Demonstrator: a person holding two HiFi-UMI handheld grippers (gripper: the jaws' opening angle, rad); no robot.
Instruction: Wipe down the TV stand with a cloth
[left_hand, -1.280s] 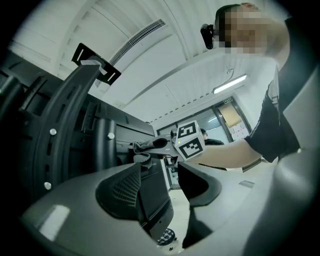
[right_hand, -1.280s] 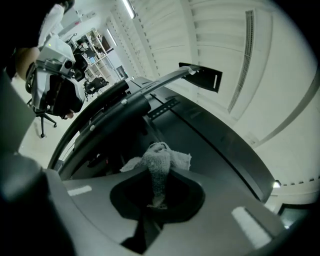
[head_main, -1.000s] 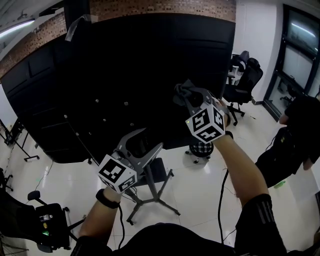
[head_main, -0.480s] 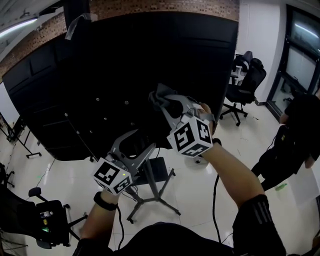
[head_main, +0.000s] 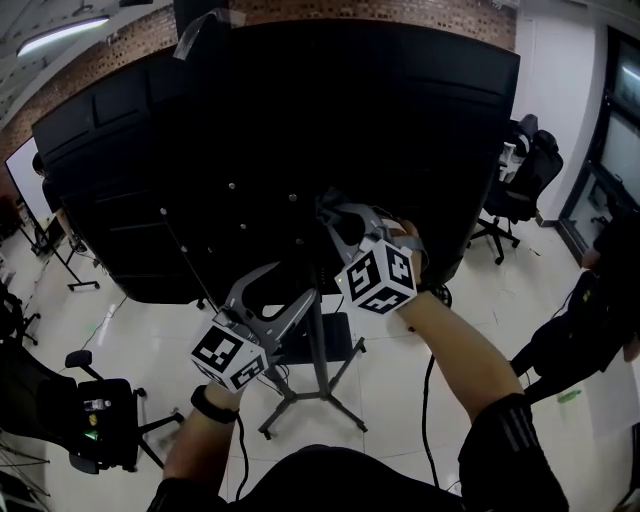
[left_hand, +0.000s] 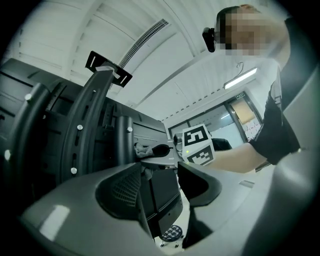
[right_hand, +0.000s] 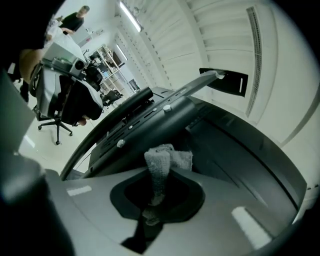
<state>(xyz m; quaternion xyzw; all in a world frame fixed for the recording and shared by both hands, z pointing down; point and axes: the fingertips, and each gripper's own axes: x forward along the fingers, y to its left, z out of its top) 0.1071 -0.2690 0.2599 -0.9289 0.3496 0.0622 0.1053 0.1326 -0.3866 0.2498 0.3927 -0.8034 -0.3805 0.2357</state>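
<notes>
Your right gripper (head_main: 343, 224) has swung over to the left since a second ago. It is now close to the middle of the TV's black back panel (head_main: 250, 130). Your left gripper (head_main: 284, 292) has hardly moved.

The right jaws are pinched tight on the grey cloth (right_hand: 168, 160). A soft bunch of it sticks out past the tips, right up near the black panel. I cannot tell if it is touching yet.

The left jaws are apart with nothing in them. They sit low, just beside the pole (head_main: 318, 335) of the TV stand.

The cloth looks light, soft and floppy. It will bend and fold when you press it. Your hold is on the bunched middle, which is a good spot. Rub with the part that pokes out, so the hard jaws do not scrape.

The stand is black and looks hard and smooth. It has a small shelf (head_main: 338, 337) on the pole and thin legs (head_main: 300, 405) spread out near you. It may wobble if you push hard, so press softly.

The floor (head_main: 150, 330) is white and shiny. There is an office chair (head_main: 522, 185) far to the right and another chair (head_main: 95, 425) near you on the left. A person (head_main: 600, 305) stands at the right, well away from the stand.
</notes>
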